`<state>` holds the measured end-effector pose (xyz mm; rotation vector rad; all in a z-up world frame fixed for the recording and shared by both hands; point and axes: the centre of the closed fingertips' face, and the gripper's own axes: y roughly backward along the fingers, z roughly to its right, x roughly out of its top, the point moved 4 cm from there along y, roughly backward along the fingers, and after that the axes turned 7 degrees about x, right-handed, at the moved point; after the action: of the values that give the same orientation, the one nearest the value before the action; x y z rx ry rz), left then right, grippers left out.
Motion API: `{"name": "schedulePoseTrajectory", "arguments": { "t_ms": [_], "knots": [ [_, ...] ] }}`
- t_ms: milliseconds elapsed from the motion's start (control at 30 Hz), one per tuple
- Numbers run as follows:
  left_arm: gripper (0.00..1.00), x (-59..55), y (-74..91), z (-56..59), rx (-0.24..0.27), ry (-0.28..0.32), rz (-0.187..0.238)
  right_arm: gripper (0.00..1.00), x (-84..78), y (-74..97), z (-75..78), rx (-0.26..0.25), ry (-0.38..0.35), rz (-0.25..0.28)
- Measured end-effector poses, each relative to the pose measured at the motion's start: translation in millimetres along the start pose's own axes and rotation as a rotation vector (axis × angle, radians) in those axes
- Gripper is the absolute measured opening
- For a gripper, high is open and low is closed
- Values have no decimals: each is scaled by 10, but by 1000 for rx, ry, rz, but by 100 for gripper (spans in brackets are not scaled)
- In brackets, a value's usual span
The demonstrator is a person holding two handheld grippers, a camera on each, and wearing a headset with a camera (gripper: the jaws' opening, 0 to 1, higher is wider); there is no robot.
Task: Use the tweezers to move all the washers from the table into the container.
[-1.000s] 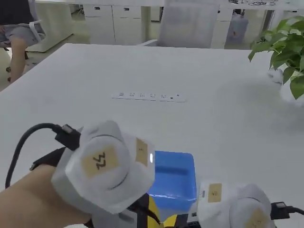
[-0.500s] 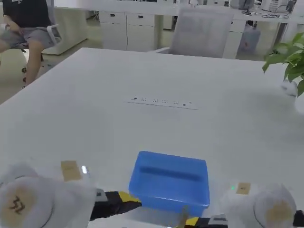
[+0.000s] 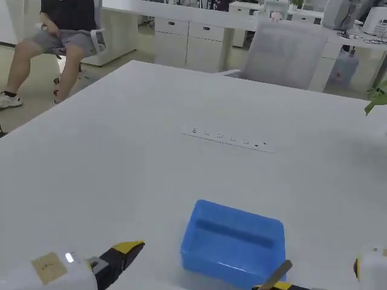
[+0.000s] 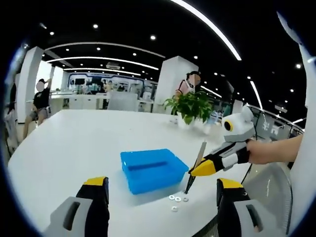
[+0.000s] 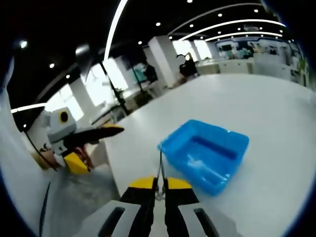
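Left gripper view: blue container (image 4: 150, 169) on the white table (image 4: 69, 140). Just in front of it, toward the near edge, a few small washers (image 4: 177, 199) lying loose on the tabletop. Left gripper (image 4: 163, 183) wide open, jaws far apart, holding nothing. At the right, right gripper (image 4: 210, 164) clamped on the tweezers (image 4: 196, 165), which slant down with the tip just beside the washers; impossible to say whether touching one.

Right gripper view: right gripper (image 5: 159, 184) with jaws pressed together on the tweezers' handle end (image 5: 161, 170), thin prongs running forward toward the near wall of the container (image 5: 205, 153). Glints on the container floor, too blurred to identify. At the left, the left gripper (image 5: 91, 145), jaws spread, well apart from the container.

Head view: container (image 3: 233, 244) from above, near the bottom edge. Yellow jaw tip of the left gripper (image 3: 124, 250) to its left, tweezers' upper end (image 3: 277, 272) poking up at its right front corner. Beyond the container, a long bare stretch of table with a power strip (image 3: 227, 139) set into it. Farther off, a grey chair (image 3: 284, 51) and a seated person (image 3: 66, 30).
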<state>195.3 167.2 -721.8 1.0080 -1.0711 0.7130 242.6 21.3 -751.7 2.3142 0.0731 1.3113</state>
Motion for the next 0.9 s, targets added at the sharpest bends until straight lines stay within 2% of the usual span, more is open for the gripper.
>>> {"name": "schedulePoseTrajectory", "arguments": {
  "t_ms": [100, 200, 300, 400, 500, 567, 633, 733, 900],
  "knots": [
    [96, 44, 2, -51, 31, -4, 49, 3, 72, 44, -1, -5, 7, 11],
    [98, 42, 7, -92, 70, -19, 57, 3, 167, 84, 0, -20, 22, 21],
    [99, 80, 18, -140, 112, -36, 89, 3, 235, 120, 41, -45, 28, 35],
    [99, 39, 5, -170, 122, -19, 67, 3, 310, 147, 117, -75, 24, 56],
    [99, 12, 5, -175, 124, -33, 52, 3, 383, 165, 214, -102, 14, 81],
    [99, 49, 18, -150, 114, -46, 78, 3, 428, 158, 277, -116, 7, 91],
    [98, 104, 40, -165, 112, -9, 118, 3, 460, 140, 346, -137, 11, 91],
    [98, 109, 58, -221, 129, 28, 123, 3, 476, 94, 428, -167, 20, 82],
    [97, 100, 56, -215, 126, 11, 121, 3, 463, 34, 563, -230, 21, 84]
  ]
}}
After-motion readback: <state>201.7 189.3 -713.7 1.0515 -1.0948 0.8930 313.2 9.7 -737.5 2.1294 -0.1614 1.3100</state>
